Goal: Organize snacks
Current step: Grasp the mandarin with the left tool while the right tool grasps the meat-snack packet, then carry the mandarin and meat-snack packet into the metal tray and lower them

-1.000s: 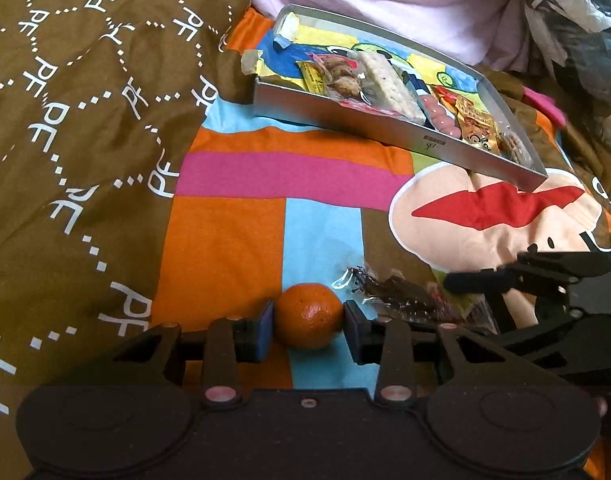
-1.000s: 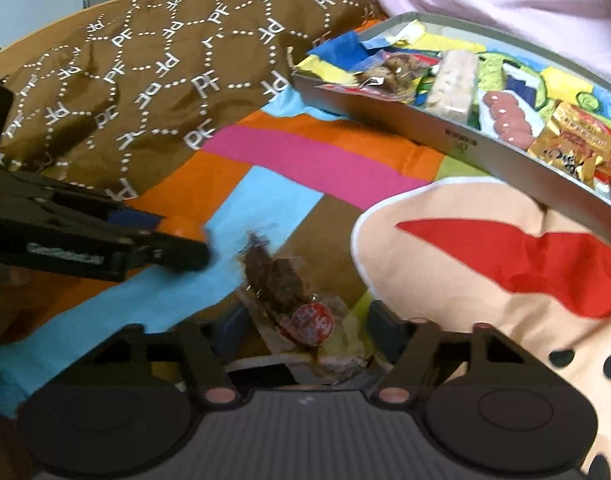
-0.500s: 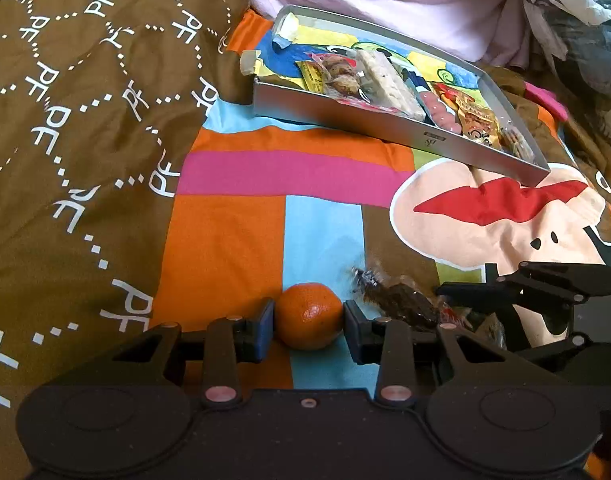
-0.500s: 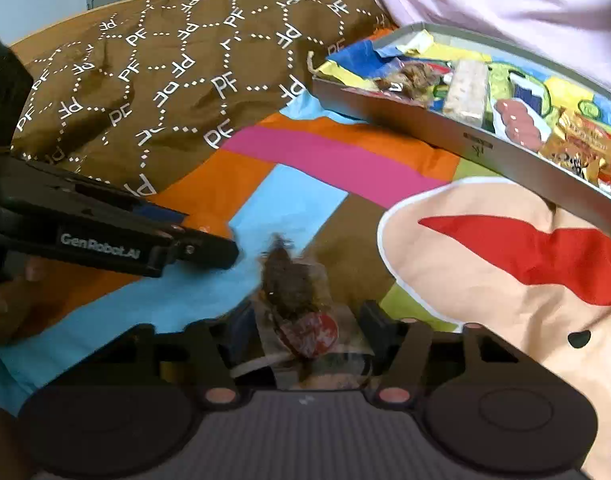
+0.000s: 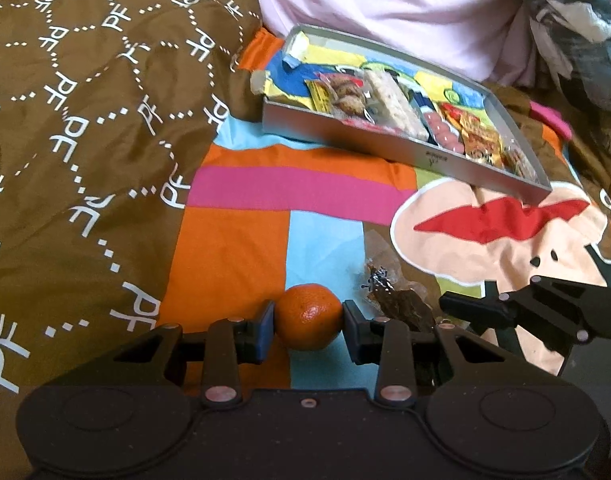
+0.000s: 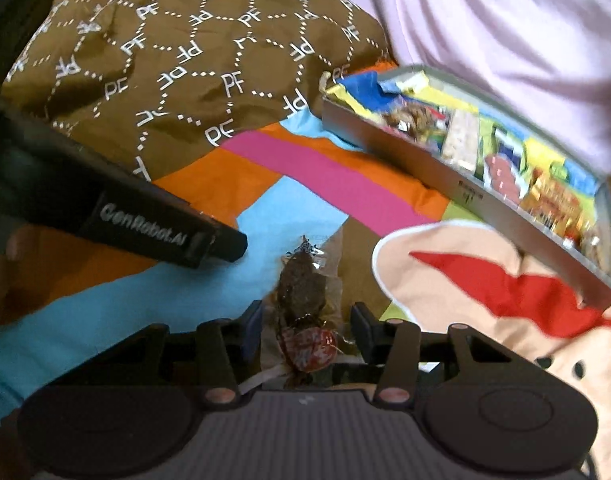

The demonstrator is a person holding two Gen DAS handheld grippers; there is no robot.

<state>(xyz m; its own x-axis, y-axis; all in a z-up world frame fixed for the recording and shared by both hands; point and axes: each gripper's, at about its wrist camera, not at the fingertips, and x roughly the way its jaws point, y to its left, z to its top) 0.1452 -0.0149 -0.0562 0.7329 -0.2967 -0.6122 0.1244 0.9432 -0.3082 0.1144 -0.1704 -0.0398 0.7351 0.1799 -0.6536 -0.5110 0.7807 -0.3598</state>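
Soft daylight, mild shadows; fisheye bending at dark corners, and the right wrist view is motion-blurred.

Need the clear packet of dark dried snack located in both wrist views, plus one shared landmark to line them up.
Left wrist: dark snack packet sits lower centre-right, just right of the orange held in the left gripper.
Right wrist: same packet at bottom centre, between the fingers of the right gripper.
Shared landmark: the silver snack tray, upper right in both.
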